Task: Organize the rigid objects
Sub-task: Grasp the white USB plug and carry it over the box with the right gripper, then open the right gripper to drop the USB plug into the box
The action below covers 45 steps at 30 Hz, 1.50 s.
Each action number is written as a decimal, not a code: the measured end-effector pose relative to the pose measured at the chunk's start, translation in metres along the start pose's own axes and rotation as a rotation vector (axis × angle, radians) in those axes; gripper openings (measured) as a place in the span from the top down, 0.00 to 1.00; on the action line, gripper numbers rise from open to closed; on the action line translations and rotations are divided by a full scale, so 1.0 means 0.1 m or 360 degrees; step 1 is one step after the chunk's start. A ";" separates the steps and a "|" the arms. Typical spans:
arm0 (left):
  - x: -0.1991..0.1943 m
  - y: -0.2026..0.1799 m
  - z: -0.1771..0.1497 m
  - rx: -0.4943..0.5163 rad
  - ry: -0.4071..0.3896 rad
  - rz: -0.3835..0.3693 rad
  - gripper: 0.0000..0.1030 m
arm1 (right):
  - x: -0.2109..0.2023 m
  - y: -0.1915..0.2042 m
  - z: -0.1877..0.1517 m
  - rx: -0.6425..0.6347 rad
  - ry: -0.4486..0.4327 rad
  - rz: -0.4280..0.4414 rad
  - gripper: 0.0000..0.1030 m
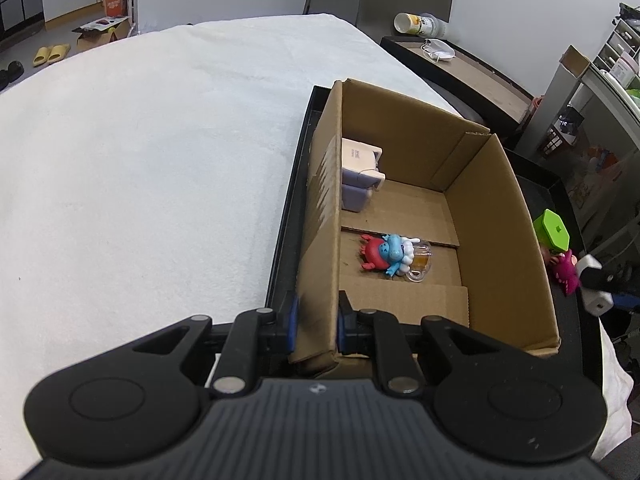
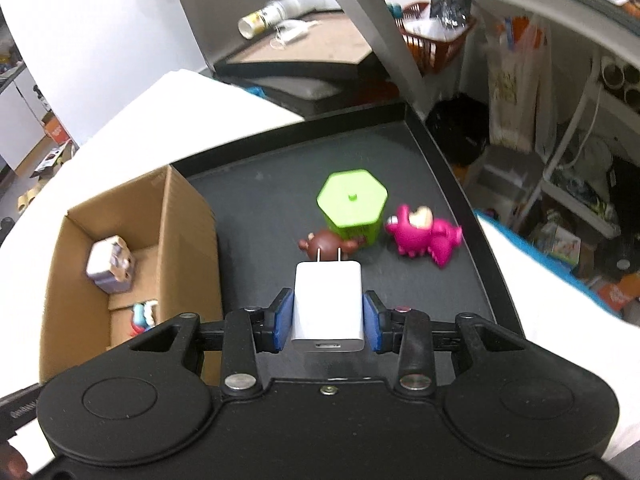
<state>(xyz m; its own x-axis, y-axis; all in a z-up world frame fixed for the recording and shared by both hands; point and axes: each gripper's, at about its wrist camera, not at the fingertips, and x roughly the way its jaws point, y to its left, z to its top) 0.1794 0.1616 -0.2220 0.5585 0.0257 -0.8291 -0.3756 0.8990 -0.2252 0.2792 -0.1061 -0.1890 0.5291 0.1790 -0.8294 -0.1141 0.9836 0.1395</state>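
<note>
My left gripper is shut on the near left wall of the open cardboard box. Inside the box lie a red and blue toy figure, a clear keychain piece and a white and lilac block. My right gripper is shut on a white USB charger, prongs pointing forward, held above the black tray. On the tray stand a green hexagonal box, a pink toy monster and a brown toy. The box also shows in the right wrist view.
The tray rests on a white cloth surface. A dark side table with a bottle and a mask stands behind. Cluttered shelves stand to the right.
</note>
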 end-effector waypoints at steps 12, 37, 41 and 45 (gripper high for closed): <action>-0.01 0.01 0.01 -0.0003 -0.0001 -0.0007 0.84 | -0.27 0.29 0.14 -0.0144 -0.0134 0.0041 0.65; 0.01 0.04 0.01 -0.0010 0.0008 -0.0028 0.83 | -0.14 1.10 0.20 -0.0276 -0.0130 0.0320 0.64; 0.01 0.04 0.01 -0.0007 0.0008 -0.0029 0.83 | -0.05 1.18 0.15 -0.0289 -0.0102 0.0343 0.64; 0.01 0.05 0.01 -0.0009 0.0010 -0.0032 0.83 | 0.03 1.25 0.15 -0.0295 -0.0087 0.0344 0.64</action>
<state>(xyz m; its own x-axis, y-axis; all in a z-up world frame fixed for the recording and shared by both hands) 0.1790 0.1663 -0.2231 0.5613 0.0047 -0.8276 -0.3684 0.8968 -0.2448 0.2791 0.0178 -0.1654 0.5200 0.3899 -0.7600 -0.3785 0.9028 0.2042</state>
